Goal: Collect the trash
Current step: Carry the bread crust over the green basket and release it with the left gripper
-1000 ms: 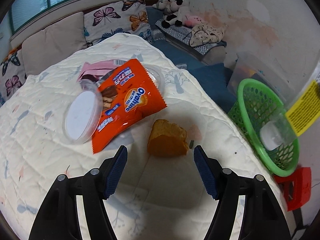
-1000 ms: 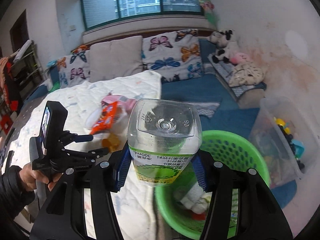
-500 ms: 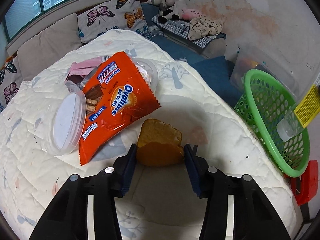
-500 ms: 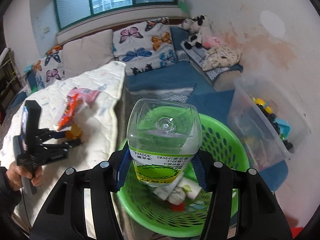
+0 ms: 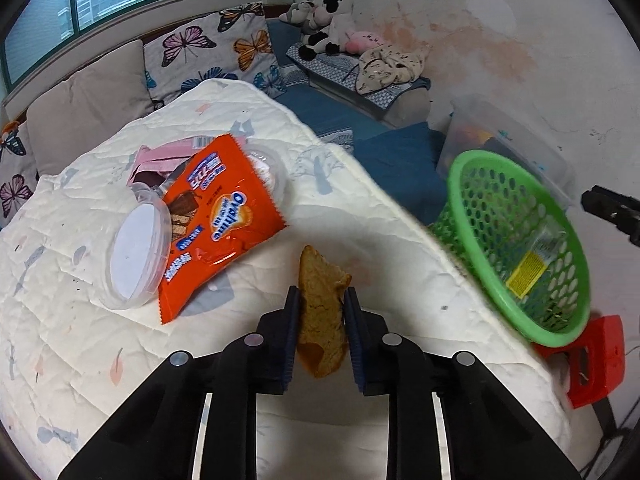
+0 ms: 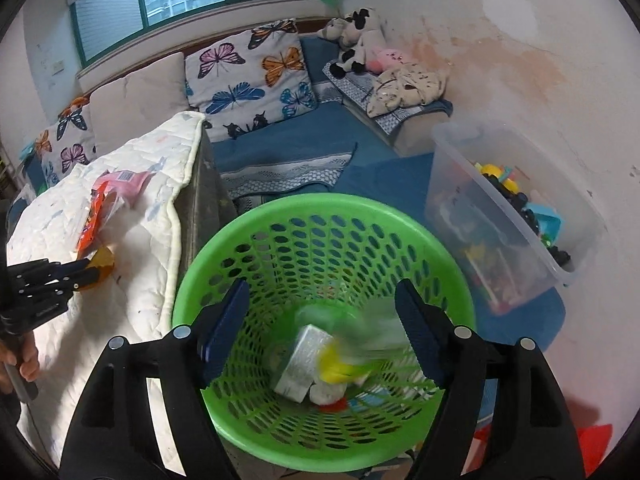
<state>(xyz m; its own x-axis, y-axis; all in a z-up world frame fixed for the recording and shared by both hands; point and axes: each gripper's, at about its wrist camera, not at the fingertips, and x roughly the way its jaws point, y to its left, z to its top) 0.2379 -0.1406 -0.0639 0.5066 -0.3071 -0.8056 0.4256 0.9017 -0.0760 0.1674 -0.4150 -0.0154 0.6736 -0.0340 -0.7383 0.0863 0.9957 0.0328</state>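
Bottle's dropped out of the right gripper (image 6: 320, 328) and the left gripper (image 5: 320, 320) has clamped the cake.

Right jaws are opening over the green basket (image 6: 192, 280), nothing between them, with the plastic bottle (image 6: 360, 344) blurred inside it. Left pads pinch the brown cake piece (image 5: 320, 312) just above the quilt (image 5: 400, 240), near its basket-side edge, beside the orange Ovaltine wrapper (image 5: 218, 220).

Glossy orange foil wrapper (image 5: 218, 220) and clear plastic lid (image 5: 132, 256) lie on matt quilted cloth (image 5: 80, 360); perforated green plastic basket (image 6: 256, 232) looks smooth.
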